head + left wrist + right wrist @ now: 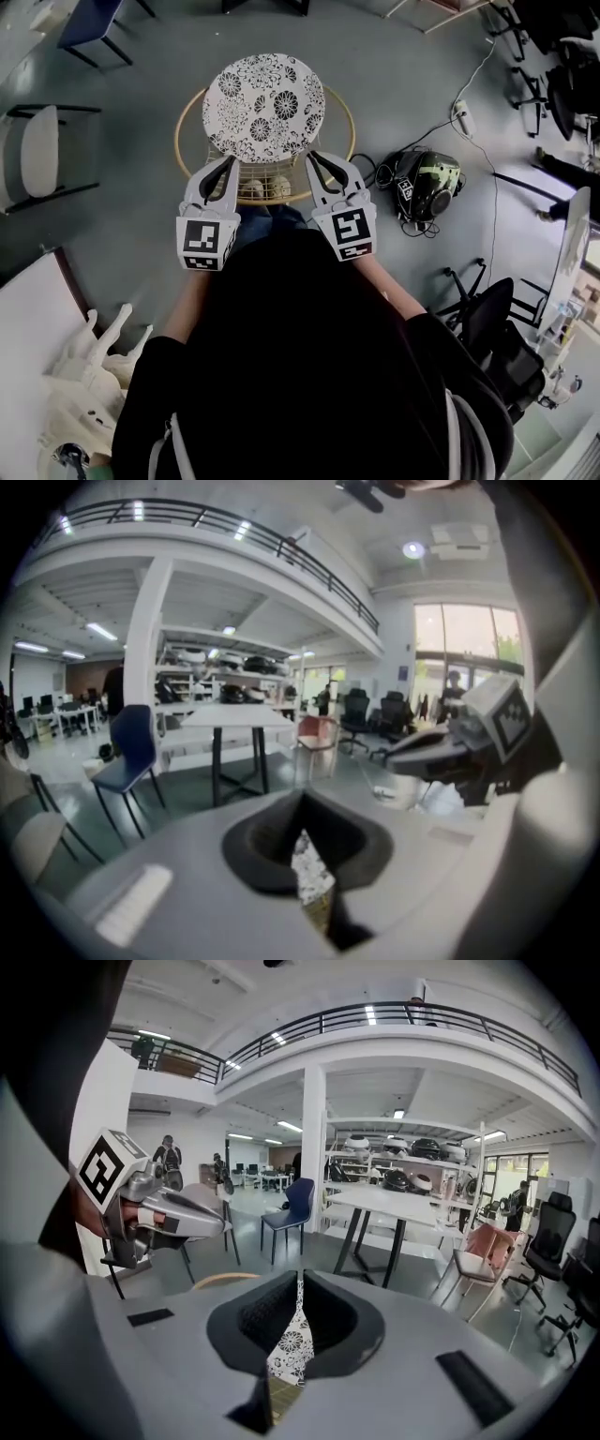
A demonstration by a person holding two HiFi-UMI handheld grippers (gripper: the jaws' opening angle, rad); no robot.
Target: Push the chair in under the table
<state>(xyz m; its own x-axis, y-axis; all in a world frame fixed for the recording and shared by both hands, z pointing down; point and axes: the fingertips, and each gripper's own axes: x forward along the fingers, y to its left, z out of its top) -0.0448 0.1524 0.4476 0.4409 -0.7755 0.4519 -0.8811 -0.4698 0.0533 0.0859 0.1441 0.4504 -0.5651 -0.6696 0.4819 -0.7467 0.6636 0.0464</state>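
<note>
The chair (263, 105) is round, with a black-and-white floral cushion and a light wooden hoop rim (186, 131); it stands on the grey floor right in front of me. My left gripper (228, 161) and right gripper (314, 157) hang side by side over its near edge, both shut with nothing held. In the left gripper view the shut left gripper (302, 803) shows a sliver of floral cushion (307, 874) below it. The right gripper (300, 1279) shows the same cushion (291, 1349). A white table (394, 1202) on dark legs stands farther off across the room.
A dark helmet-like bundle with cables (427, 183) lies right of the chair, with a power strip (462, 117) behind it. A white-seated chair (37, 150) stands at left and a blue chair (89, 23) at the far left. Nearby are a white horse figure (94, 361) and a black office chair (497, 328).
</note>
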